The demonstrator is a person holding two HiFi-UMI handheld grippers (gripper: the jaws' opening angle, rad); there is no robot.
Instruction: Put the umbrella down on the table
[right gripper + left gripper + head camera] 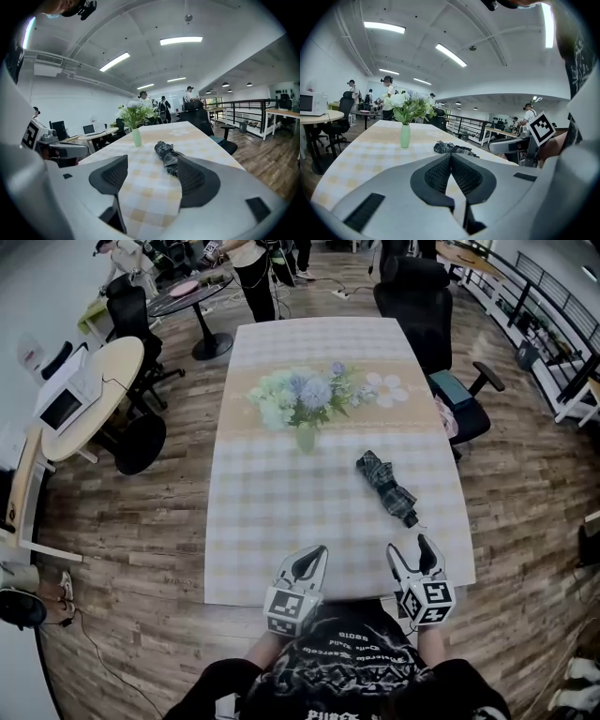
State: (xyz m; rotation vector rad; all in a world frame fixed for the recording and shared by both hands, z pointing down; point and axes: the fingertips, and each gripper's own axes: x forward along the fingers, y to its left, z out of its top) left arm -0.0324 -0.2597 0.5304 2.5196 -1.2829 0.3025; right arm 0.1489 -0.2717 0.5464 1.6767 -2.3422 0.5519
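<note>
Right tongs [411, 546] gape empty, umbrella [384, 486] lying just beyond.

This is looking like an open-plan office: black swivel chairs [427, 296] are standing on a wood floor [141, 540], a round desk [103, 381] is sitting nearby, and strip lights [180, 41] are running overhead. People [251, 273] are standing at far tables, and a railing [243, 108] is edging what is probably a mezzanine.

The folded fabric umbrella [386, 487] is dark grey plaid. The rectangular table's cloth [281, 540] is pale yellow-and-white check with 1 beige floral band [419, 418]. The slim vase [306, 438] is pale green, its bouquet [305, 395] white and blue.
</note>
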